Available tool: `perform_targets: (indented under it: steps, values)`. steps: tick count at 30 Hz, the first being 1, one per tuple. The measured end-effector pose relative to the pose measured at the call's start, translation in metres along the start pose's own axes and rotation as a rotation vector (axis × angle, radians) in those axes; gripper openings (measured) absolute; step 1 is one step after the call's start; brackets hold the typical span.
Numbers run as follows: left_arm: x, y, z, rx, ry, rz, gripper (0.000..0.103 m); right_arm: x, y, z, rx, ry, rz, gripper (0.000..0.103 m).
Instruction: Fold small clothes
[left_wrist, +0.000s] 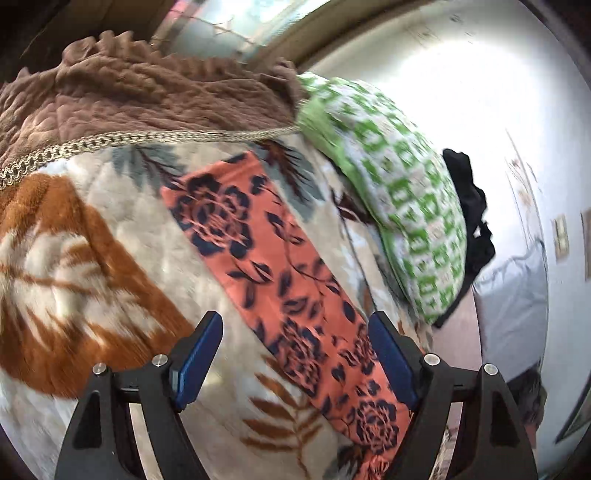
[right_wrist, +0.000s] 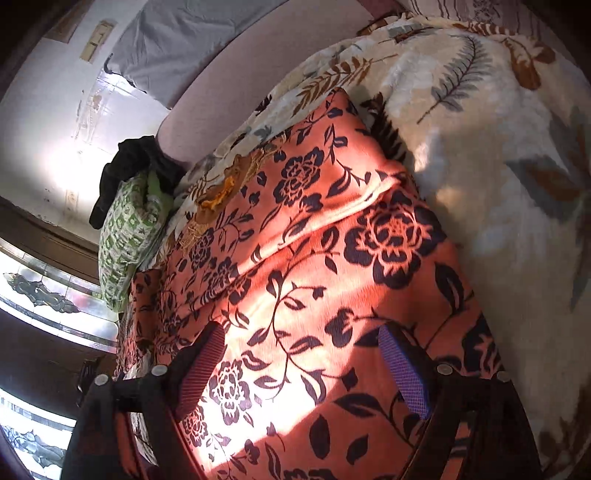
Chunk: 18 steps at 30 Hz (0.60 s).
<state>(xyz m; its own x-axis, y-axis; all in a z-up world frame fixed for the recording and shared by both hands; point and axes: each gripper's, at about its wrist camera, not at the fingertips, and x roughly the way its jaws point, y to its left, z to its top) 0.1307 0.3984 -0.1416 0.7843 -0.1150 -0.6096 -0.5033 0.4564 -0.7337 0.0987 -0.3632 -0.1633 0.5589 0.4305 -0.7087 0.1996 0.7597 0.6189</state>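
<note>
An orange floral garment (left_wrist: 280, 280) is laid out flat on a bed, on top of a cream blanket (left_wrist: 122, 206) printed with brown and grey leaves. In the left wrist view the garment is seen as a long strip running diagonally from the middle of the bed down toward the camera, and the left gripper (left_wrist: 295, 354) is held just above its near end with the fingers (left_wrist: 201, 354) spread wide apart — nothing is caught between them.

In the right wrist view the same cloth (right_wrist: 332, 280) fills most of the frame, with one layer folded over another so that a pale hem edge crosses it diagonally. A patch of sunlight is thrown across it. The right gripper (right_wrist: 303, 369) is also held open over the fabric, with the blue fingers (right_wrist: 404, 373) well apart and nothing clamped.

Beside the garment a green-and-white patterned pillow (left_wrist: 399, 199) is propped at the edge of the bed, with something black (left_wrist: 469, 218) bunched just behind it. A brown textured blanket (left_wrist: 147, 96) with a braided trim is piled at the far end of the bed — it overlaps the cream one.
</note>
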Motion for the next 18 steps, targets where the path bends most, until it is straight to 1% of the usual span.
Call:
perform_targets:
  steps: [2,4,6,7,8,9,10,11,12,14,15,17,18]
  values:
    - [0.017,0.012,0.01,-0.045,0.002,0.01,0.081,-0.005,-0.002,-0.014,0.014,-0.004,-0.009,0.088]
    - [0.026,0.019,0.017,-0.08,-0.005,0.024,0.079,-0.008,-0.002,-0.021,0.019,-0.004,-0.019,0.088]
    - [0.028,0.016,0.022,-0.083,-0.024,0.037,0.079,-0.009,0.0,-0.024,0.027,-0.002,-0.026,0.088]
    - [0.031,0.012,0.024,-0.066,-0.023,0.056,0.07,-0.01,0.002,-0.024,0.025,-0.003,-0.028,0.088]
    - [0.036,0.012,0.026,-0.059,-0.014,0.102,0.056,-0.011,0.004,-0.024,0.019,-0.006,-0.03,0.088]
    - [0.042,0.016,0.031,-0.072,0.01,0.154,0.017,-0.012,0.007,-0.024,0.01,-0.008,-0.032,0.088]
    - [0.048,0.022,0.033,-0.099,0.031,0.185,0.005,-0.012,0.01,-0.023,0.002,-0.009,-0.035,0.088]
    - [0.051,0.025,0.034,-0.119,0.035,0.179,0.005,-0.012,0.014,-0.023,-0.003,-0.01,-0.036,0.088]
    - [0.053,0.023,0.036,-0.099,0.036,0.192,0.004,-0.012,0.015,-0.022,-0.004,-0.013,-0.033,0.088]
    - [0.049,0.0,0.035,0.018,0.014,0.26,0.004,-0.014,0.015,-0.022,-0.001,-0.022,-0.032,0.088]
    - [0.041,-0.02,0.031,0.095,-0.02,0.269,0.004,-0.015,0.013,-0.023,-0.001,-0.026,-0.03,0.088]
    - [0.019,-0.076,0.014,0.29,-0.101,0.235,0.004,-0.015,0.007,-0.024,0.005,-0.031,-0.033,0.088]
    - [0.008,-0.109,0.001,0.396,-0.131,0.196,0.004,-0.016,0.002,-0.024,0.013,-0.036,-0.031,0.088]
